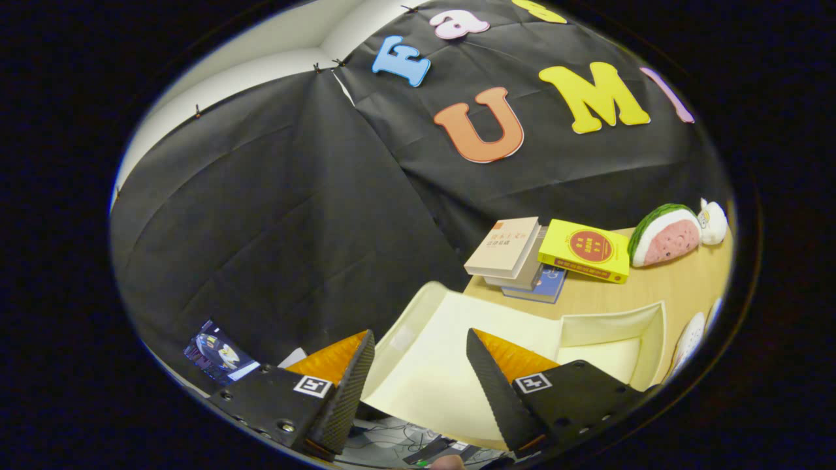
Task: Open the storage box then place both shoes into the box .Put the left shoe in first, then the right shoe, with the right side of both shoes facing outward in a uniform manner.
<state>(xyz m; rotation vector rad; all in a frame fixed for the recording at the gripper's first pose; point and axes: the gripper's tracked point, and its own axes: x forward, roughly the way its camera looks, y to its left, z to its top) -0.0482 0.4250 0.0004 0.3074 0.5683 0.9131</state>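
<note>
— Nearest the lens, what do you count?

— Two fingers (339, 385) of one gripper (418, 378), at the bottom centre of the frame. They stand well apart with nothing pressed between them — the tool is open and holds nothing.

— And the storage box?

— One storage box (607, 326), cream-coloured, in the lower centre to lower right, just ahead of the fingers and showing through the gap between them. Its lid (424, 352) is swung open toward the camera, and the flat inner face of that lid lies between the fingertips. The tub part sits toward the right on the wooden table (679, 281). What shows of the inside is bare cream wall and floor.

— Shoes?

— One white shape (691, 336) at the far right edge, beside the box; it may be a shoe, but it is too cut off to tell.

— Anything else on the table?

— Four books (516, 251) in a loose pile, right of centre beyond the box — one beige, one grey under it, one blue at the bottom, one yellow leaning on the right. Further right, one watermelon-slice plush (666, 236) and one small white plush (713, 222) touching it. One small lit screen (219, 352) sits lower left.
</note>
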